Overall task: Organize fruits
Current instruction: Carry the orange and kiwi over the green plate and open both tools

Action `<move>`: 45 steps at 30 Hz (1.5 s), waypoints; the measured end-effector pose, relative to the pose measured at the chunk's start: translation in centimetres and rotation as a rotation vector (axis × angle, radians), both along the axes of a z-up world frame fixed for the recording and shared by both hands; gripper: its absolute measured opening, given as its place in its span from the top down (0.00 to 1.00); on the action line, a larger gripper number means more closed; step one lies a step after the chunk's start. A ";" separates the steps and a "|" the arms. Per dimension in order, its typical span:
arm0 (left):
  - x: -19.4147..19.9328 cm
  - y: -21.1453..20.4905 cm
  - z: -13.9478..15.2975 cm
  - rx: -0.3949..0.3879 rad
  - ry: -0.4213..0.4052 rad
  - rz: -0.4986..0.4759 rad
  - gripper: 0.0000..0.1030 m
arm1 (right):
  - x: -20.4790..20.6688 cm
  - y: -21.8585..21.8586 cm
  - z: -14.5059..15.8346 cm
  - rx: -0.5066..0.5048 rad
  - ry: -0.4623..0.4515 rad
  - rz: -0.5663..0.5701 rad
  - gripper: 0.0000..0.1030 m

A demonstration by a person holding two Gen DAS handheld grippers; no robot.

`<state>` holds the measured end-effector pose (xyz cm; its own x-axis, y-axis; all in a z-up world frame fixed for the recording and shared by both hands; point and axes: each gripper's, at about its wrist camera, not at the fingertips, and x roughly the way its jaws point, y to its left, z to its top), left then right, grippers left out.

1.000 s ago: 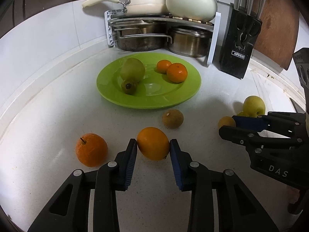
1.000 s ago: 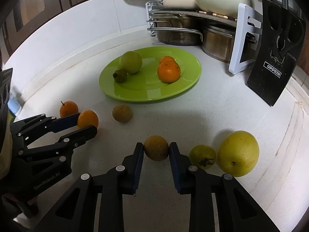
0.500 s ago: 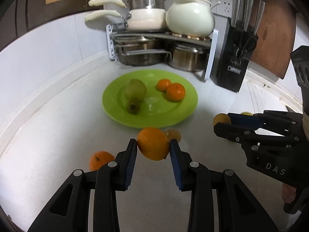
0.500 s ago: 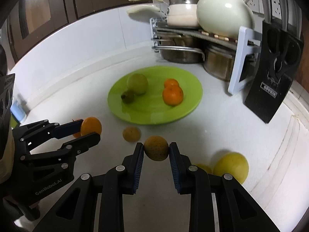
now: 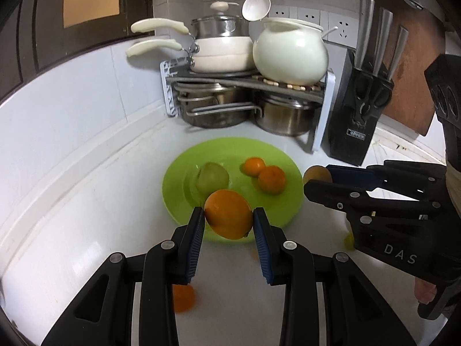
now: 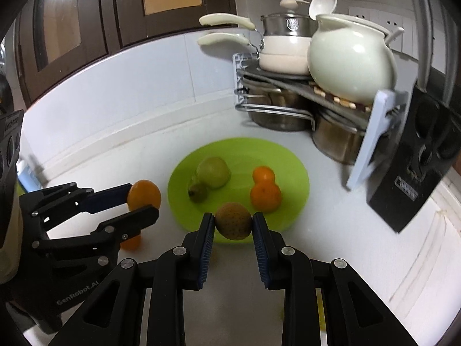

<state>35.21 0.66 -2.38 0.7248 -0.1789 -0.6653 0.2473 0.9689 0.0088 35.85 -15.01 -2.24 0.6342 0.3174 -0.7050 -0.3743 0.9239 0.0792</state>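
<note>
Both fruits carried clear of the surface (image 5: pixel 86 201), presumably so neither rolls or knocks the pieces already collected. Left gripper (image 5: pixel 229 222) clenched on an orange (image 5: pixel 229 218), pinched at its widest girth between the blue pads, likely to keep a round, smooth skin from squirting out; held just over the near rim of the green plate (image 5: pixel 178 201). Right gripper (image 6: pixel 234 225) clamped likewise on a brown speckled fruit (image 6: pixel 234 220), also at the plate's near edge, slightly right of the orange.

On the plate: a green pear-like fruit (image 5: pixel 212 175) left of centre, a small dark green fruit (image 6: pixel 197 191) beside it, two tangerines (image 5: pixel 270 179) touching each other right of centre. Middle of the plate left bare, probably the landing spot. Another orange (image 5: pixel 183 298) down on the surface, nearer than the plate. Lowering before releasing advisable, since both loads would roll.
</note>
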 end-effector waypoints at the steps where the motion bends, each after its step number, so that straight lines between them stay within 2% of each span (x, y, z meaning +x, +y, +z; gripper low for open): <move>1: 0.2 0.1 0.2 -0.002 -0.002 -0.001 0.67 | 0.4 0.1 0.2 0.000 -0.006 0.002 0.72; 7: 2.9 0.3 1.6 -0.010 -0.012 -0.016 0.67 | 3.0 0.2 1.3 0.002 -0.015 0.001 0.72; 19: 8.5 0.4 2.3 0.007 0.023 -0.033 0.67 | 9.7 0.9 1.3 -0.025 0.058 0.003 0.72; 33: 15.4 0.9 -1.6 0.038 0.180 -0.034 0.67 | 15.7 1.7 -2.9 -0.086 0.209 0.005 0.72; 45: 18.1 0.4 -3.7 0.023 0.251 -0.040 0.67 | 17.6 2.2 -4.9 -0.093 0.248 0.007 0.72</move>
